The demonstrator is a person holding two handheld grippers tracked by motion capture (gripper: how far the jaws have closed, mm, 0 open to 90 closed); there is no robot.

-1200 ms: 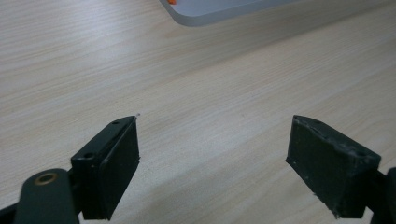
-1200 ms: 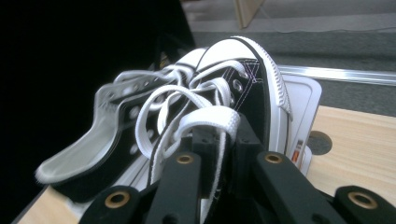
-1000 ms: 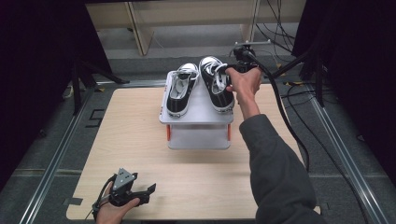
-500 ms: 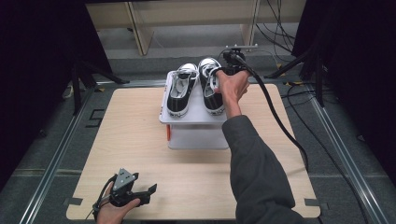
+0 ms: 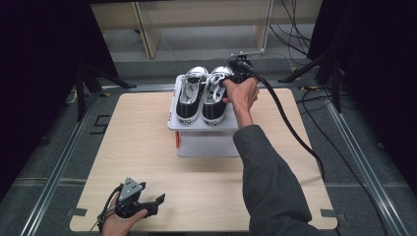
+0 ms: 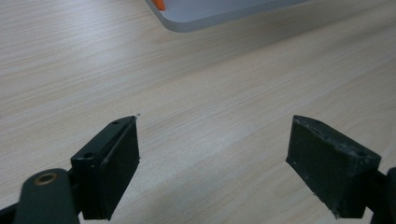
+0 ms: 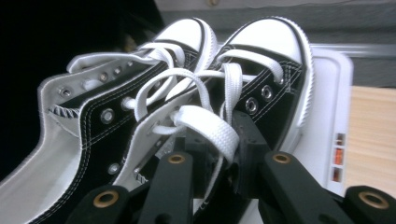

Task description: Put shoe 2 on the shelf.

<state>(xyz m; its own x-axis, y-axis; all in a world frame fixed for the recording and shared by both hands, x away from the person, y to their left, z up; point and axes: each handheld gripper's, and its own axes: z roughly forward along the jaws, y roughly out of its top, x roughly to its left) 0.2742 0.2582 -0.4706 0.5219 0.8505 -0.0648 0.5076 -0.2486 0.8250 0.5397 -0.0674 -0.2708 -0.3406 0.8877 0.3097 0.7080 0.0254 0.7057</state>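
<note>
Right gripper (image 7: 219,163) fingers pinched on a white lace (image 7: 210,128) of the right sneaker (image 5: 215,93) atop the white box (image 5: 206,140). Pull slow, straight out (avoid dragging shoe). Left gripper (image 6: 229,163) wide open, empty, over table (image 5: 147,162).

Two sneakers (image 5: 202,94) sit side by side atop a box (image 5: 206,142) toward the table's (image 5: 295,187) far edge; right gripper (image 5: 235,77) beside them, left gripper (image 5: 140,204) well before the box

Two black sneakers (image 5: 204,93) side by side atop white box (image 5: 206,140).
</note>
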